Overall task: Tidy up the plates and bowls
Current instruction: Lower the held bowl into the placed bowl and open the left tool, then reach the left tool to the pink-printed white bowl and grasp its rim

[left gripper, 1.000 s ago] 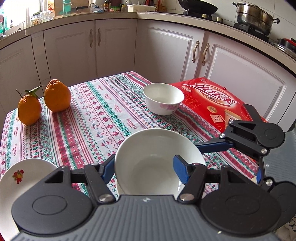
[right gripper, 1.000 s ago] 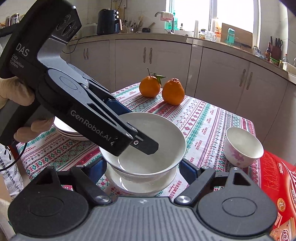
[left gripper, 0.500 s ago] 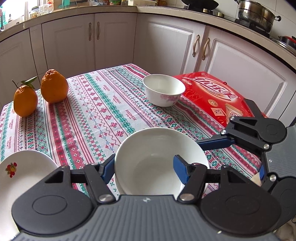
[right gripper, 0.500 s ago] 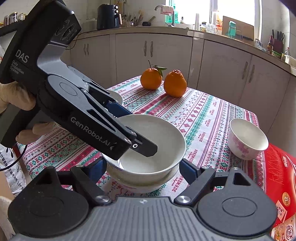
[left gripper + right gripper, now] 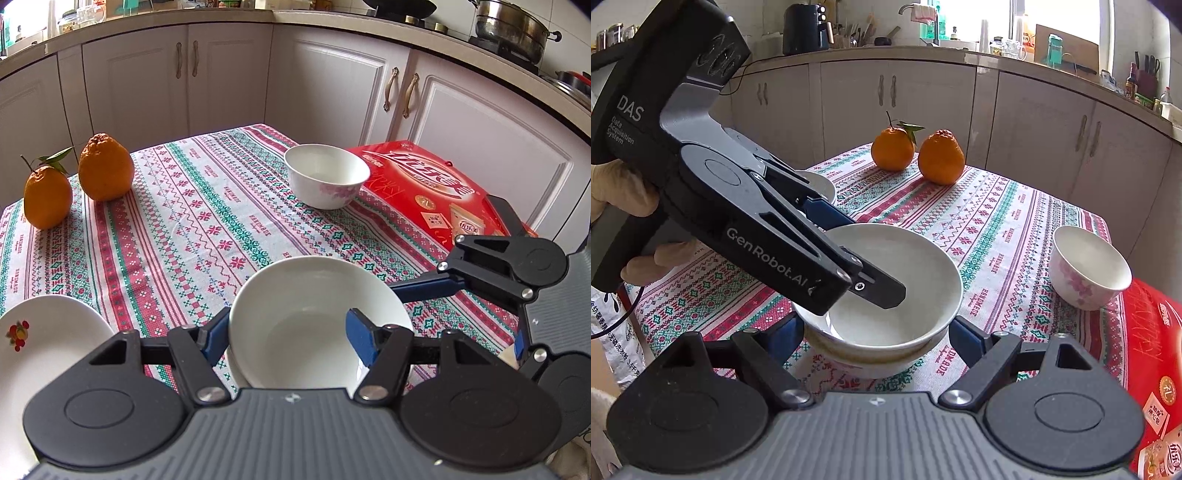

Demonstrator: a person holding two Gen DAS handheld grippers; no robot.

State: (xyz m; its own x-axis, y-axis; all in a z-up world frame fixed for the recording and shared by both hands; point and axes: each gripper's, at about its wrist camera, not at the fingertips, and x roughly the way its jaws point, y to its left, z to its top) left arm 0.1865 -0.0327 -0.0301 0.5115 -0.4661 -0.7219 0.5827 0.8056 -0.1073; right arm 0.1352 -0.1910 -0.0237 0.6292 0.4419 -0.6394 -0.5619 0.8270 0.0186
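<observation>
A plain white bowl [image 5: 310, 325] [image 5: 897, 295] sits nested on a lower bowl [image 5: 864, 360] on the patterned tablecloth. My left gripper [image 5: 288, 336] [image 5: 862, 254] straddles the upper bowl's wall, one finger inside and one outside. Its jaws are opening, but the pads still look to be against the wall. My right gripper [image 5: 875, 332] has a finger at each side of the lower bowl, with the pads against it. A small bowl with pink flowers [image 5: 327, 173] [image 5: 1089, 266] stands apart, further along the table. White plates [image 5: 44, 350] [image 5: 820, 184] lie beside the stack, partly hidden.
Two oranges [image 5: 105, 166] [image 5: 940, 157] stand at the table's far corner. A red box [image 5: 428, 184] [image 5: 1156, 350] lies on the edge behind the flowered bowl. A gloved hand [image 5: 613, 192] holds the left gripper. White kitchen cabinets surround the table.
The left gripper has lowered the white bowl, which hung above the lower bowl, until it rests in it. The right gripper has stayed around the lower bowl.
</observation>
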